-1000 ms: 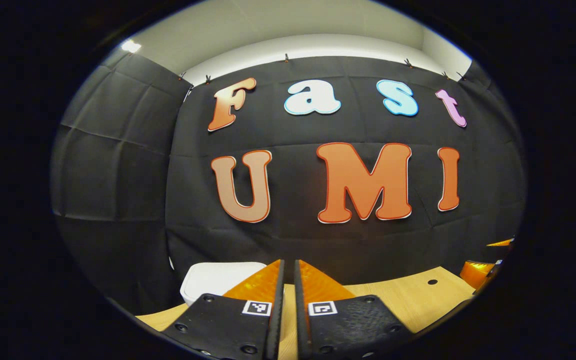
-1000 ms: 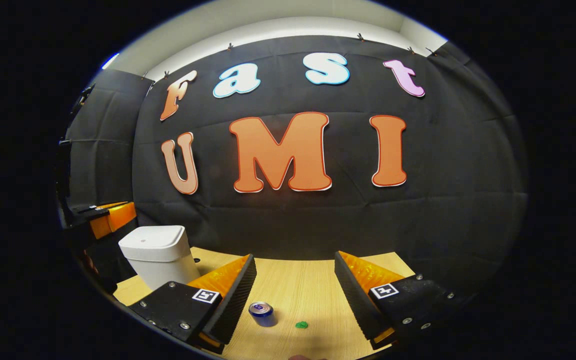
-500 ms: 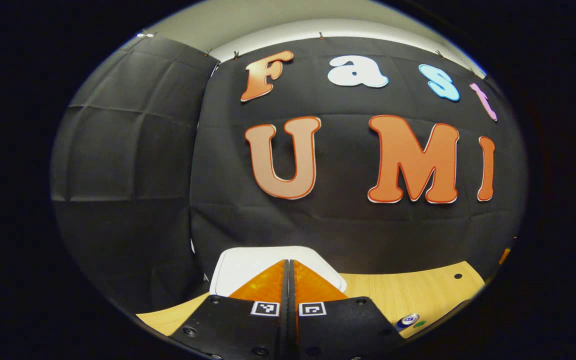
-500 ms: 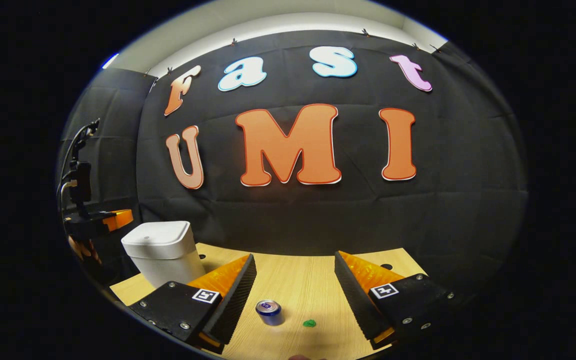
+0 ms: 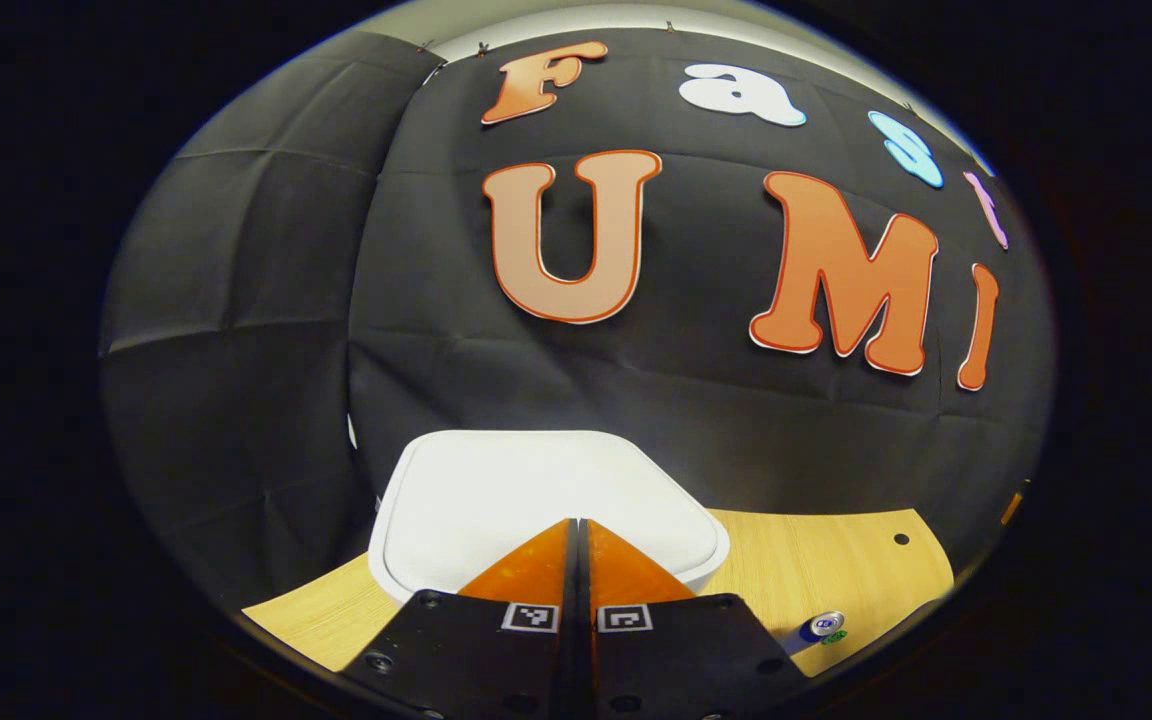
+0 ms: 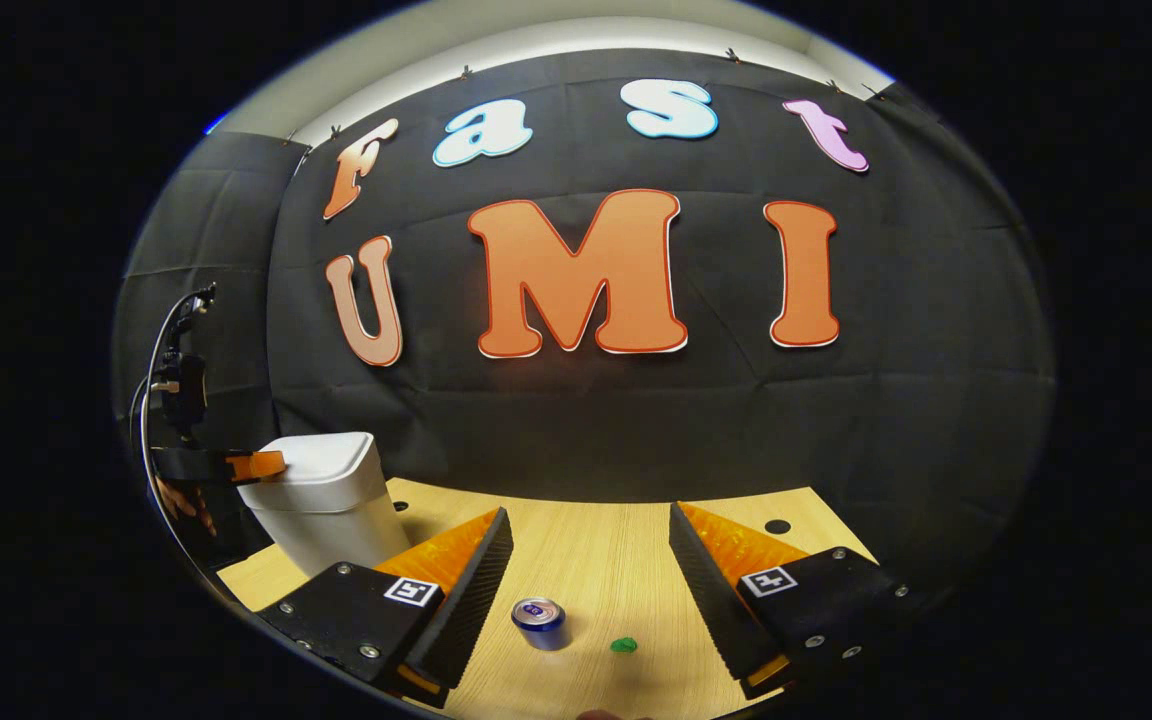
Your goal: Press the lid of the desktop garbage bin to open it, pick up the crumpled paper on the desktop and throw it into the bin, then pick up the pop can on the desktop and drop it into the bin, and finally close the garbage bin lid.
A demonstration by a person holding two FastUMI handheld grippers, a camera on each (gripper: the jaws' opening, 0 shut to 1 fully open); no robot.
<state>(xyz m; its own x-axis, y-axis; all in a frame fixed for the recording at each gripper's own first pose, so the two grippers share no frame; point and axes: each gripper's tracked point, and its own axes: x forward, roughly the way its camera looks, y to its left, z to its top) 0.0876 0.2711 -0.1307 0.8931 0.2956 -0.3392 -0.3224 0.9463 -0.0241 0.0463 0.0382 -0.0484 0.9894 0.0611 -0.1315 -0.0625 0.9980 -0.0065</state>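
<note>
Item one, desktop garbage bin point(image 6: 321, 500): white, standing at the left rear of the counter point(image 6: 596, 570) as the right gripper view has it, lid point(image 5: 536, 500) down and flat. Item two, left tongs point(image 5: 577, 535): I have them pressed together with nothing between them, tips poised over the near edge of the lid; whether they touch it I cannot tell from the left gripper view, and the right gripper view shows them level with the lid's top at its left side. Item three, right tongs point(image 6: 586, 545): spread wide apart, empty, hovering above the counter. Item four, pop can point(image 6: 539, 622): upright on the counter, low between my right fingers but well below them, untouched. Item five, small green scrap point(image 6: 623, 645): lying just beside the can to its right; I take this to be the crumpled paper, though it is too small to be sure. Status, by my reading: the task stands at its first step, the press on the lid, not yet shown to have opened anything. Outstanding: open the bin, carry the paper in, carry the can in, shut the lid. Nothing is in the bin that I can see.
</note>
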